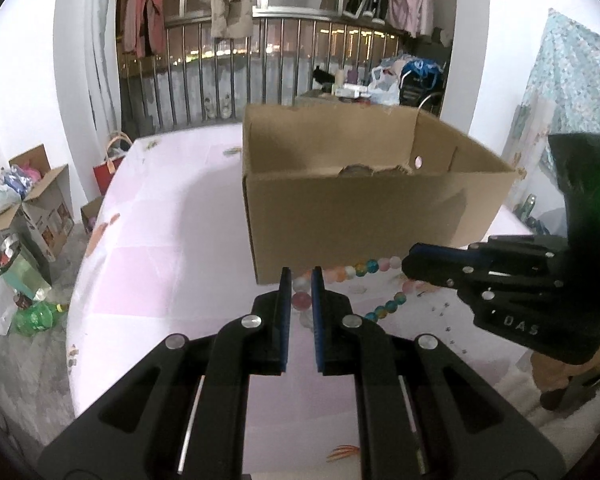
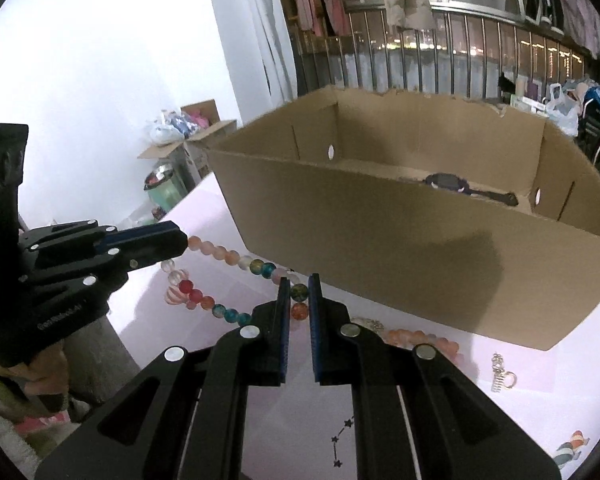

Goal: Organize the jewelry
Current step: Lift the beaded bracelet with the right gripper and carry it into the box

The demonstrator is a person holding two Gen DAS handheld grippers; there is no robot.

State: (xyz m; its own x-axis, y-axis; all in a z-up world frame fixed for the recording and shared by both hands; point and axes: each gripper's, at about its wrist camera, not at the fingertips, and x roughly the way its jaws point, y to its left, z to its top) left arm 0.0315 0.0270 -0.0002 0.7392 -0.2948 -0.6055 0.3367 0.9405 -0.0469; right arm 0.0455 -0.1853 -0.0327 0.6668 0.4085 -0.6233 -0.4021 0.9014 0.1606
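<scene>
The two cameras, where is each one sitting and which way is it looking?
Left wrist view: sits on the left gripper, looks along its fingers at the bead necklace and cardboard box; the right gripper shows at right.
Right wrist view: sits on the right gripper, looks at the same necklace and into the box, where a black watch lies; the left gripper shows at left.
Shared: necklace, box, pink tabletop.

"DAS" read in raised letters on right gripper (image 1: 410, 264) body, left wrist view. Small pale lettering seen on left gripper (image 2: 182, 242) body, right wrist view; too blurred to be read.
</scene>
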